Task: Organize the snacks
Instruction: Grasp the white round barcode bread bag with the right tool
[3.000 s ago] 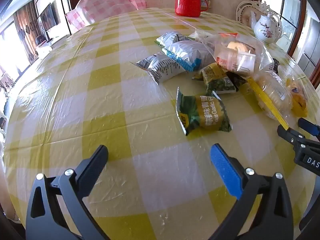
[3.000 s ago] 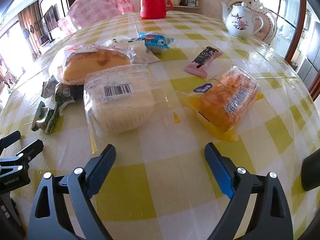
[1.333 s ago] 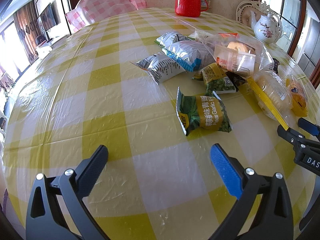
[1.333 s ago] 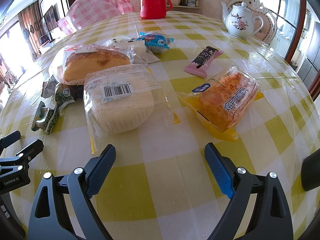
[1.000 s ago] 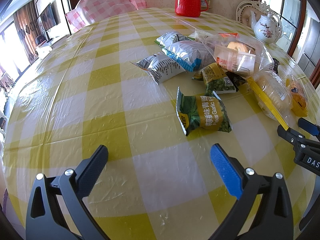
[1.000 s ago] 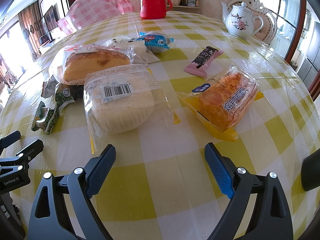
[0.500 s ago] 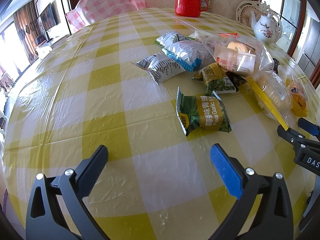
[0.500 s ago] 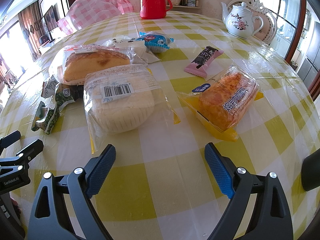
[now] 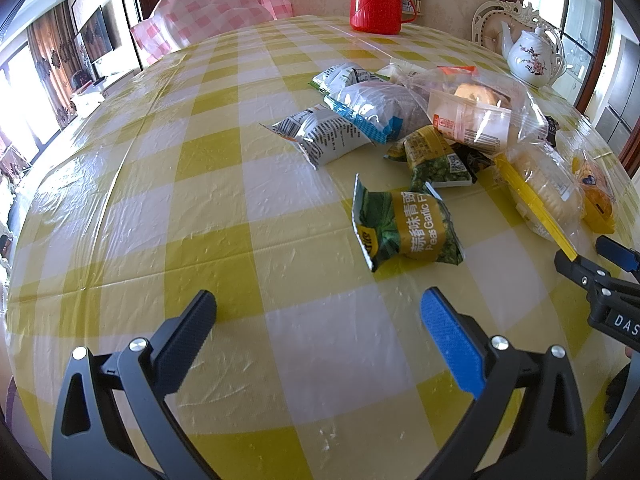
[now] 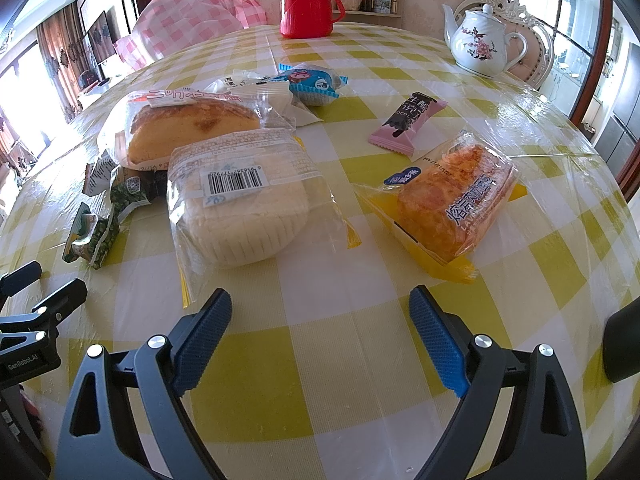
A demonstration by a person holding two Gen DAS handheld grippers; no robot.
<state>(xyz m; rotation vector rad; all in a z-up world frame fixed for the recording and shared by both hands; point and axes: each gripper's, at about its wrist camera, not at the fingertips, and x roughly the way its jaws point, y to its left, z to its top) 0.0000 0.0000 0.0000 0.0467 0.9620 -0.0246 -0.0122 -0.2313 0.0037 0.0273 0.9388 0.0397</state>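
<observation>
The left gripper hovers low over the yellow-and-white checked plastic tablecloth, its two fingers spread wide with nothing between them. Just ahead of its blue-padded finger lies a green-and-yellow foil packet of garlic peas, flat on the cloth and apart from the fingers. Beyond it sits a second, smaller green pea packet, touching a silver printed snack pouch and a blue-edged clear bag holding a grey bun. A clear bag with a plastic tub of pastry rests behind those.

The right gripper also hangs just above the cloth, fingers wide apart and empty. Directly ahead of its left finger lies a clear wrapper with a barcode label around a pale round cake. Behind that, touching it, is a clear-wrapped golden sponge slice. To the right, apart from the cake, a yellow-trimmed clear pack of flaky orange pastry lies at an angle. Further back are a small pink bar wrapper and a blue-and-white wrapped cupcake.

At the far edge of the table stand a red plastic thermos jug and a white china teapot with pink blossoms. A pink checked cloth bundle lies beyond the table's far left.
</observation>
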